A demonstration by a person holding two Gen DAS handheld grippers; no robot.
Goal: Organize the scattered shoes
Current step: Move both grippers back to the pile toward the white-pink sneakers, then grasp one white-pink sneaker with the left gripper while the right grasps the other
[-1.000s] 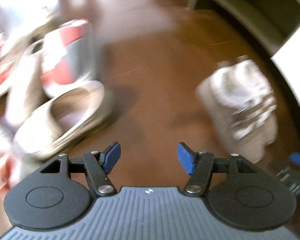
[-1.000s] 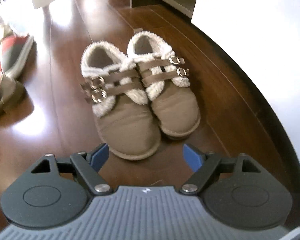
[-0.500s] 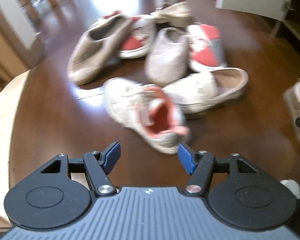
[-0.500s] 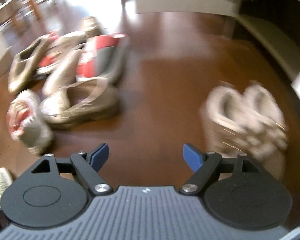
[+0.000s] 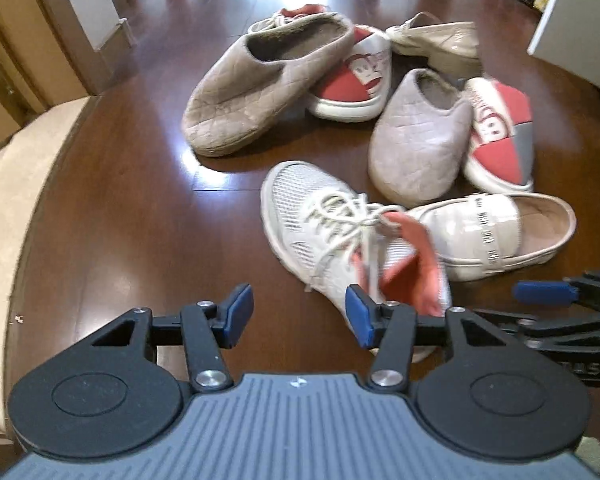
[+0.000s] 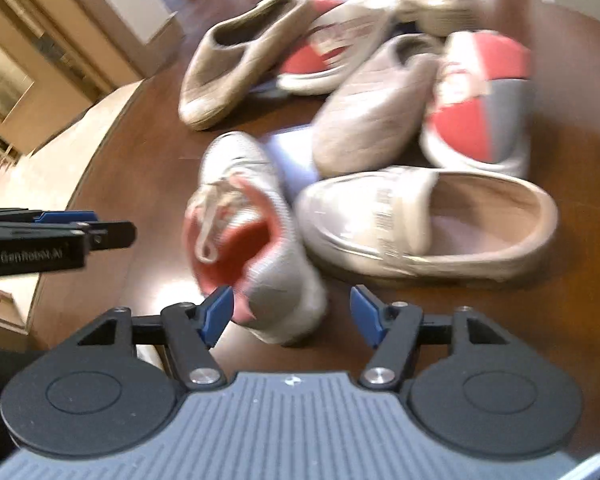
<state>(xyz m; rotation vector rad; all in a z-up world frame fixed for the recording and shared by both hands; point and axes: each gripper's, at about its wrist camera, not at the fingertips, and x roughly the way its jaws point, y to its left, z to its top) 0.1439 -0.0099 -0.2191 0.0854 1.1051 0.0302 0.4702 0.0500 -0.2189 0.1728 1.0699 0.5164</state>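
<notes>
Shoes lie in a loose heap on a dark wooden floor [image 5: 120, 208], and none of them sits in any box or rack. Nearest the left gripper [image 5: 296, 314], at about 1 o'clock from it, is a white mesh sneaker [image 5: 320, 216] with a pink lining, its toe pointing away. The left gripper's blue-padded jaws stand apart and hold nothing. Touching the sneaker's right side lies a glossy cream loafer [image 5: 496, 232]. Beyond them, at 12 o'clock, a grey quilted slipper [image 5: 420, 144] leans against a red, white and grey sneaker [image 5: 500, 136]. Further back at 11 o'clock a second grey slipper [image 5: 260, 80] rests over another red and white sneaker [image 5: 360, 80], with a second cream loafer [image 5: 440, 40] behind, at 1 o'clock.

From the right wrist view, which is blurred, the right gripper [image 6: 292, 314] is also spread wide and empty, and the heel of the mesh sneaker sits just in front of its jaws, between them. The left gripper shows there at 9 o'clock.

At 9 o'clock in the left view the wood meets a pale beige floor [image 5: 4, 208]. A white wall post [image 5: 88, 12] stands at 10 o'clock and a white panel [image 5: 580, 20] at 2 o'clock.
</notes>
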